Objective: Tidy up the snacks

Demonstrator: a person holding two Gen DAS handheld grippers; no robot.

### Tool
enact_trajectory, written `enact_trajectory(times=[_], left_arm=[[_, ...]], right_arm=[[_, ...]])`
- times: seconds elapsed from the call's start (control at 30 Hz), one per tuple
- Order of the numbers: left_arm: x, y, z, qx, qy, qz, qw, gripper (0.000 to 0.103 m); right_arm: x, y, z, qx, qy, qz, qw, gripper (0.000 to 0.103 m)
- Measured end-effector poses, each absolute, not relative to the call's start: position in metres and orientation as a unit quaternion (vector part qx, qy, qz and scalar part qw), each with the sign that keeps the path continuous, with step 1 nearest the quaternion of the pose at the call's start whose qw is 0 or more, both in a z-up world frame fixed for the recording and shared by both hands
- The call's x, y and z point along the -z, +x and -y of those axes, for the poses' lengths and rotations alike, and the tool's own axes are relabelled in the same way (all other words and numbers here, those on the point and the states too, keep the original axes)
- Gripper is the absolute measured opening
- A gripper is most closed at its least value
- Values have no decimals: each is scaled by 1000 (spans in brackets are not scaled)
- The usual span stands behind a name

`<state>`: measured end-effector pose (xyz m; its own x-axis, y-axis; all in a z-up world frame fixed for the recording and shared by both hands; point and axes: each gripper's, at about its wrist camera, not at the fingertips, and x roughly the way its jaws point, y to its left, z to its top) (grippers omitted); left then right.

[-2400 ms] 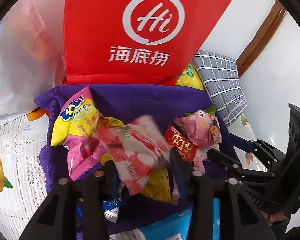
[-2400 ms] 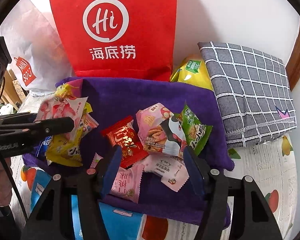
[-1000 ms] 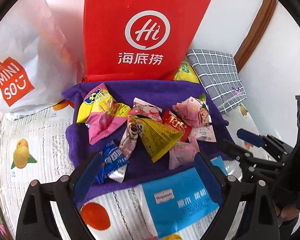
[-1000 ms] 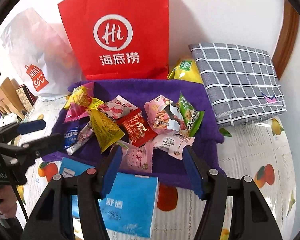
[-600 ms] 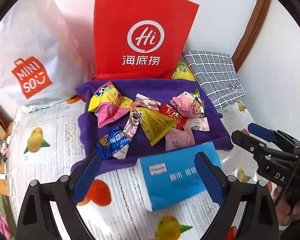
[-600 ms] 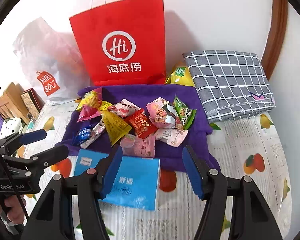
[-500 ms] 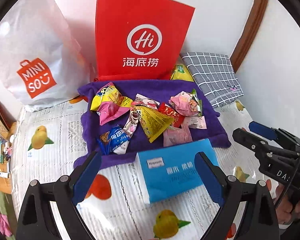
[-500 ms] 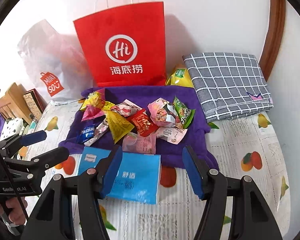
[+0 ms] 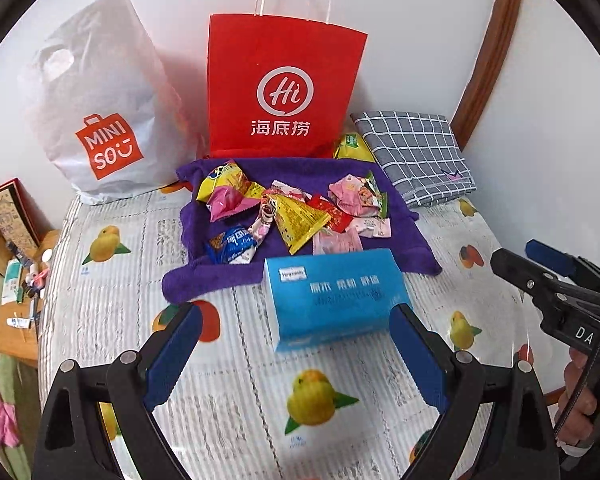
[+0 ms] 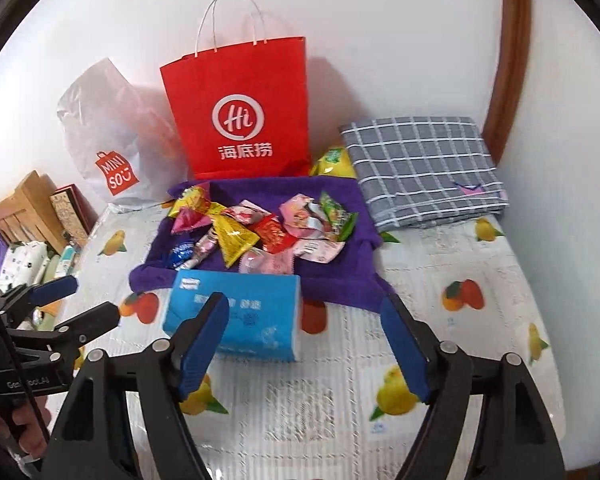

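Blue-padded and black-framed, the left gripper (image 9: 294,334) hangs spread wide with nothing between its jaws, nearer the camera than the blue rectangular tissue pack (image 9: 332,298). The right gripper (image 10: 304,322), likewise empty, has its jaws opening on the near side of that pack. Just behind the pack lies a purple cloth (image 9: 228,272) bearing the heap of bright foil snack packets (image 9: 296,216). Behind the cloth stands a red paper carrier bag (image 9: 280,92), with a white plastic shopping bag (image 9: 100,112) to its left and a folded grey checked cloth (image 9: 416,152) to its right.
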<state>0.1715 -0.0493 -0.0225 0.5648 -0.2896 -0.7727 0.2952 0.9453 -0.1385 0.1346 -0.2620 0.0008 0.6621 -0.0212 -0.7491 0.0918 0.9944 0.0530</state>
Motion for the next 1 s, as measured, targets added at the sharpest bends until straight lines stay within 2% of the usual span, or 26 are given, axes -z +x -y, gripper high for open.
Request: enact_trajectory(times=[0.23, 1.0], left_arm=[[12, 140, 50, 150, 15, -419, 895, 95], [-12, 84, 56, 108, 18, -374, 921, 95]], right_arm=[[-6, 105, 265, 53, 33, -399, 915, 90], [-27, 33, 273, 75, 37, -366, 927, 91]])
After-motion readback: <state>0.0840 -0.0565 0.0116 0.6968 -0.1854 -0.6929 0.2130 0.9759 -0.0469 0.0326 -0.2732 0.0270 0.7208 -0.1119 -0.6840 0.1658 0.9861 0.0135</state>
